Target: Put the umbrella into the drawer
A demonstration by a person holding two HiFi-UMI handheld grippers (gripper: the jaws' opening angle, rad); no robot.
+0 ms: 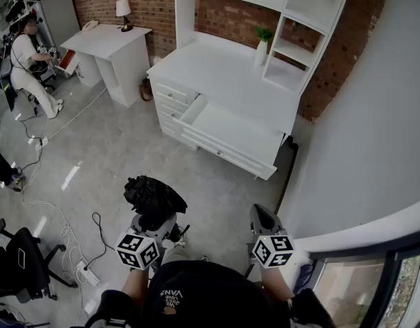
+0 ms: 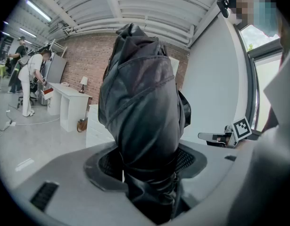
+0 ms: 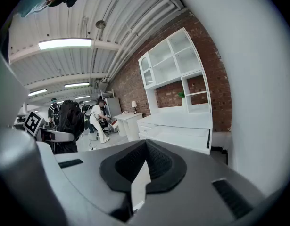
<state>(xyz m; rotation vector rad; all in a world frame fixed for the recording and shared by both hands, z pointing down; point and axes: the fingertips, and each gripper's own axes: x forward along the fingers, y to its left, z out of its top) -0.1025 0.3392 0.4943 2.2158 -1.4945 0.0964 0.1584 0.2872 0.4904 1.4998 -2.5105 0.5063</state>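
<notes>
**Q:** What fills the room?

**A:** A grey floor (image 1: 114, 156) seen from above, with a brick wall (image 1: 148, 2) at the far side. Against that wall stands a large white cabinet (image 1: 223, 74) with open shelves on top. To the far left, a separate white surface (image 1: 107, 39) carries a lamp (image 1: 123, 9), and a person (image 1: 25, 57) stands beside it.

**Q:** Where is the drawer?

**A:** The drawer (image 1: 233, 132) is in the cabinet's front, pulled out toward the near side. Its white inside is bare.

**Q:** And the umbrella?

**A:** The umbrella (image 1: 151, 197) is black and folded into a bundle. It is near the camera, left of centre, above the floor and well apart from the drawer. It sticks up out of the left claw (image 1: 154, 223).

**Q:** How are the claws?

**A:** The left claw grips the umbrella, with both pads pressed against the dark fabric. The right claw (image 1: 264, 219) is level with it on the right, closed with nothing between its pads.

**Q:** Anything smaller?

**A:** A little green plant (image 1: 263, 36) in a white pot stands on the cabinet top, far right.
</notes>
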